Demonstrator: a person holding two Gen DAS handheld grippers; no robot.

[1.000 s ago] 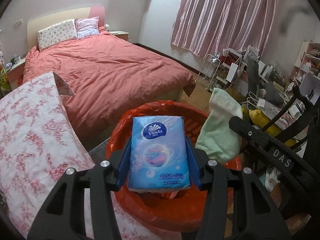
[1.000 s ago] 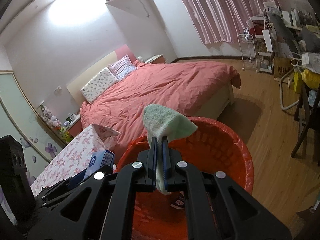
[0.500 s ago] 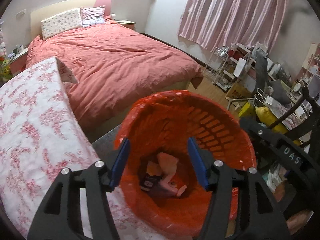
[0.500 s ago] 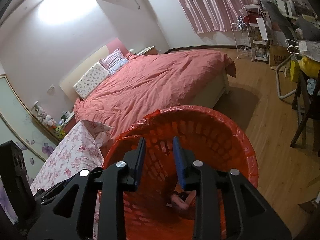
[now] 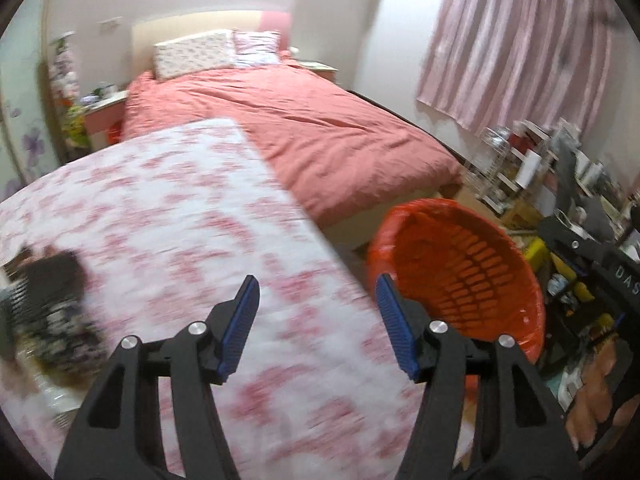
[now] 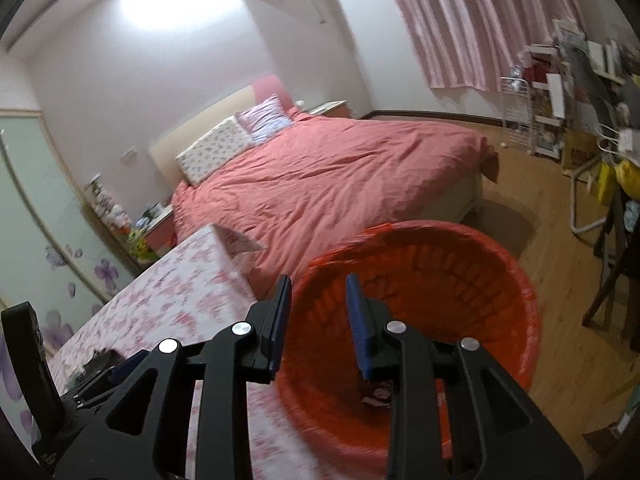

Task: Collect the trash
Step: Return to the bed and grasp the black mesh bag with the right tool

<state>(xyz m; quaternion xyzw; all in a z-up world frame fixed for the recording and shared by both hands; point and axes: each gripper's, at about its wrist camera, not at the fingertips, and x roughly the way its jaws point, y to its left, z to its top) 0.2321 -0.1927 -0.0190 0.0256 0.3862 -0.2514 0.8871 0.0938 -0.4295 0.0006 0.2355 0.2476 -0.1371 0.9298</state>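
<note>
Red bin (image 6: 516,280), liner and all, sits on the floor beside the table (image 5: 180,208), scraps at its bottom; right gripper (image 6: 318,320) hangs over its rim, jaws just opened a little, nothing between them; left gripper (image 5: 316,324) is over the floral cloth, jaws just widened, empty too; blurred dark clutter (image 5: 52,304) lies at the table's left edge.

On the black plastic body of my right-hand tongs (image 5: 600,268), at the left camera's right edge, I read white letters "DAS" (cut off there). Nothing else is legible to me.
</note>
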